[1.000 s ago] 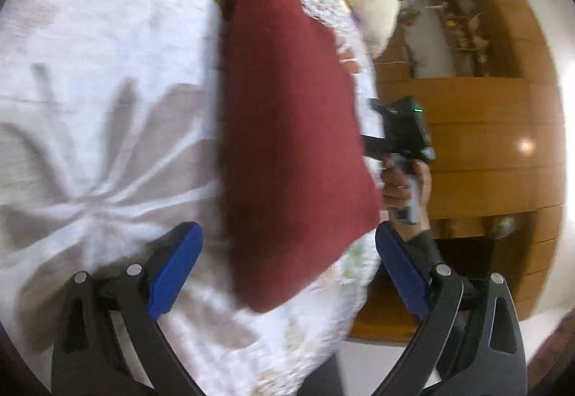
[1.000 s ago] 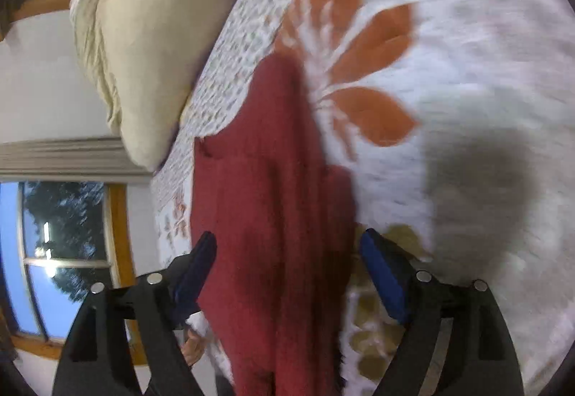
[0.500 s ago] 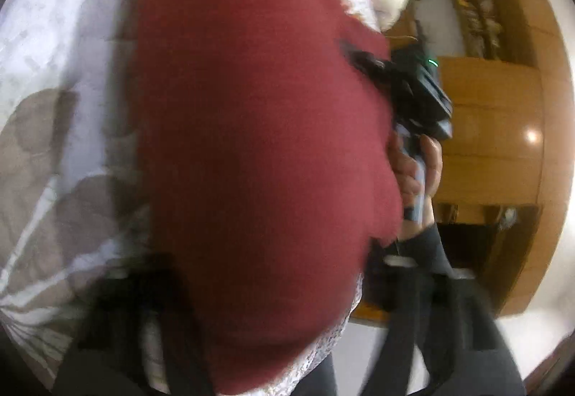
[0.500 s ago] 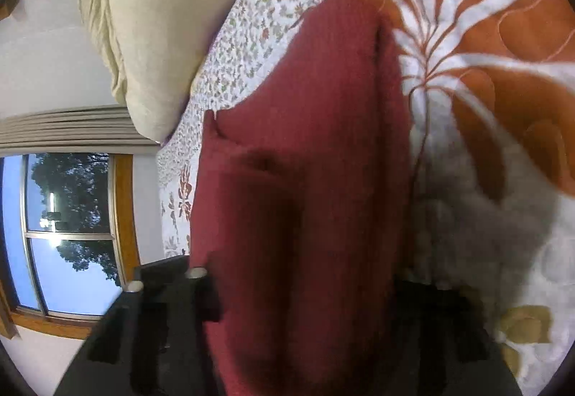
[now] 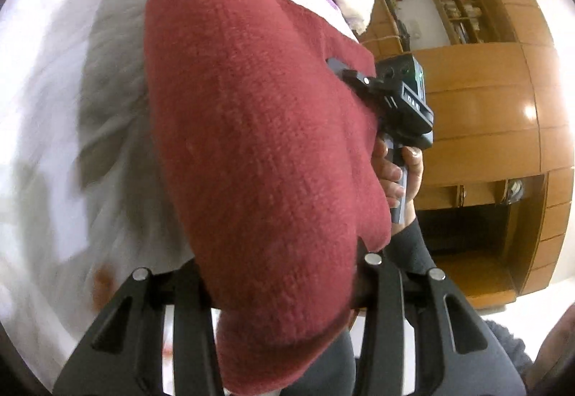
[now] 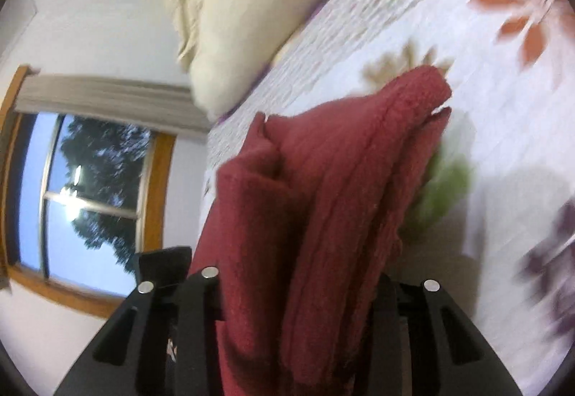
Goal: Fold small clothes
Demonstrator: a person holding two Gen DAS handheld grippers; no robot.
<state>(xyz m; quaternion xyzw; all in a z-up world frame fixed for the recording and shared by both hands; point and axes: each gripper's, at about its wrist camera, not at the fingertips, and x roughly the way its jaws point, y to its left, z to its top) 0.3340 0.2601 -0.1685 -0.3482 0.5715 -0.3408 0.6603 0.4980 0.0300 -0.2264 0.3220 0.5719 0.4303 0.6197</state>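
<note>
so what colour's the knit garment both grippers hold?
Dark red knit garment, plain; clearest in the left wrist view.

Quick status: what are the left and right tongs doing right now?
Left tongs: closed on the red knit garment, lifted off the quilt.
Right tongs: closed on the same garment's folded layers.

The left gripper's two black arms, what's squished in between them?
The red knitted garment. In the left wrist view it fills the gap in the left gripper, hiding the fingertips. The right gripper grips the same garment in its own view.
</note>
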